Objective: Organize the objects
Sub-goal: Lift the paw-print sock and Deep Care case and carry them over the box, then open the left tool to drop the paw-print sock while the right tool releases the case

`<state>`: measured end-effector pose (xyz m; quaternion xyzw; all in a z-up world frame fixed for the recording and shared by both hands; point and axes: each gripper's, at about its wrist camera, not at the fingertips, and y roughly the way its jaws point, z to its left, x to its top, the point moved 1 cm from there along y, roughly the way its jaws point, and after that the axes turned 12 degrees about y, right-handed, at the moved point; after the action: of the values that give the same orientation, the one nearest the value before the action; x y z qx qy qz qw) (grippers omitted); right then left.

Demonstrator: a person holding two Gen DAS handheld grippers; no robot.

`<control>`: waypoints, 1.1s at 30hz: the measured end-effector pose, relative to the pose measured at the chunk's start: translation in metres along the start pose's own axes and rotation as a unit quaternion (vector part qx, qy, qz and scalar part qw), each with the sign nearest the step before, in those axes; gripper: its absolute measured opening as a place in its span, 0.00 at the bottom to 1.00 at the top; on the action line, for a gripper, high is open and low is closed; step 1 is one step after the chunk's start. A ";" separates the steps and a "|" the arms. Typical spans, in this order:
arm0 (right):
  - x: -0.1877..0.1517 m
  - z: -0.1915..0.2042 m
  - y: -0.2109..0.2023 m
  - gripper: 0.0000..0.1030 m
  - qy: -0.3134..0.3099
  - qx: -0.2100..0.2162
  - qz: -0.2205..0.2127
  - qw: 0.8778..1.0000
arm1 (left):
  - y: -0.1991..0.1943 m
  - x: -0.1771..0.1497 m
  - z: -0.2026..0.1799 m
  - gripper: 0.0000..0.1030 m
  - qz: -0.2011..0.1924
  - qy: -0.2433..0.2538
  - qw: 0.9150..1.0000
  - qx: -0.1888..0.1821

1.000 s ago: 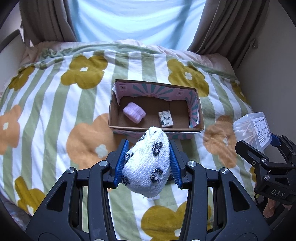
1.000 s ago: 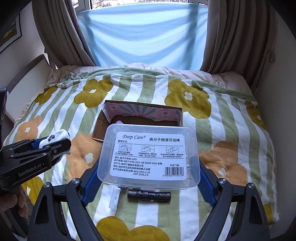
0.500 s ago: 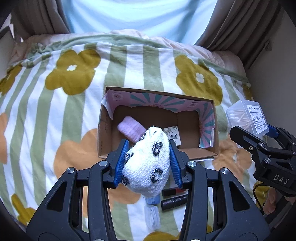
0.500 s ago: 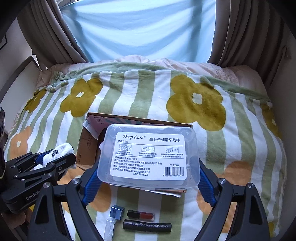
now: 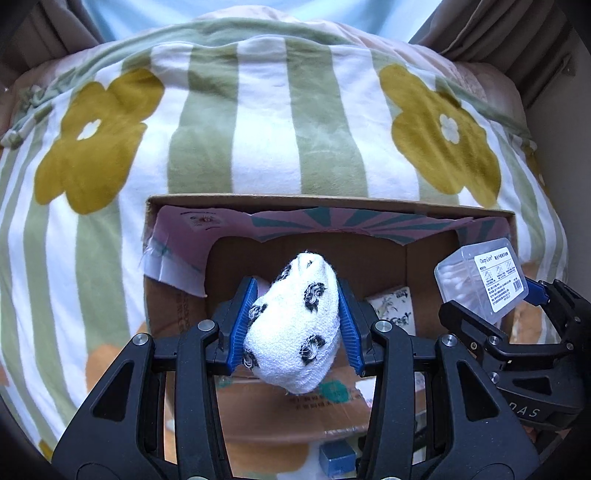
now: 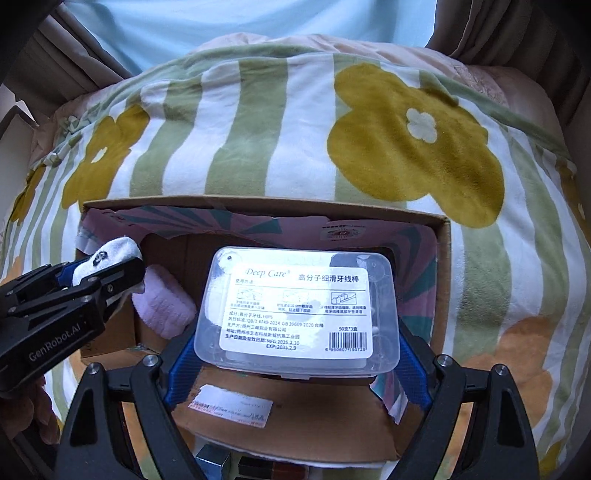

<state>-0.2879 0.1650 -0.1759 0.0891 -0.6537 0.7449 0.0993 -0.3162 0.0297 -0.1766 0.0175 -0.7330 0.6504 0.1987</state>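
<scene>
My left gripper [image 5: 295, 325] is shut on a white sock with black spots [image 5: 293, 332], held above the left half of an open cardboard box [image 5: 325, 201]. My right gripper [image 6: 291, 358] is shut on a clear plastic box of floss picks [image 6: 299, 310], hovering over the right half of the same cardboard box [image 6: 258, 203]. Inside lie a lilac rolled cloth [image 6: 164, 306] and a small printed packet [image 5: 393, 310]. The right gripper's clear box [image 5: 480, 280] shows at the right of the left wrist view; the sock [image 6: 107, 258] shows at the left of the right wrist view.
The box rests on a bed with a green-striped, yellow-flower blanket [image 5: 266, 122]. A small blue block [image 5: 336, 459] and dark small items [image 6: 255, 469] lie on the blanket in front of the box. Curtains [image 6: 517, 29] and a wall close in at the right.
Both grippers have moved forward over the cardboard box, each still holding its object. The box now fills the lower middle of both views.
</scene>
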 end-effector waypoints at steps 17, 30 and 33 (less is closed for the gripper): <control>0.002 0.007 0.030 0.85 -0.047 -0.022 0.013 0.999 | 0.059 0.017 0.004 0.38 0.038 0.012 0.999 -0.008; -0.015 0.014 0.018 0.99 -0.084 0.016 -0.024 0.996 | 0.051 0.029 -0.010 1.00 0.026 0.022 0.999 -0.029; -0.014 0.014 0.016 0.99 -0.082 0.015 -0.024 0.996 | 0.048 0.028 -0.010 1.00 0.026 0.022 0.999 -0.024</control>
<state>-0.2783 0.1486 -0.1930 0.1671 -0.6458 0.7424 0.0613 -0.3527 0.0529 -0.2125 -0.0204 -0.7444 0.6374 0.1979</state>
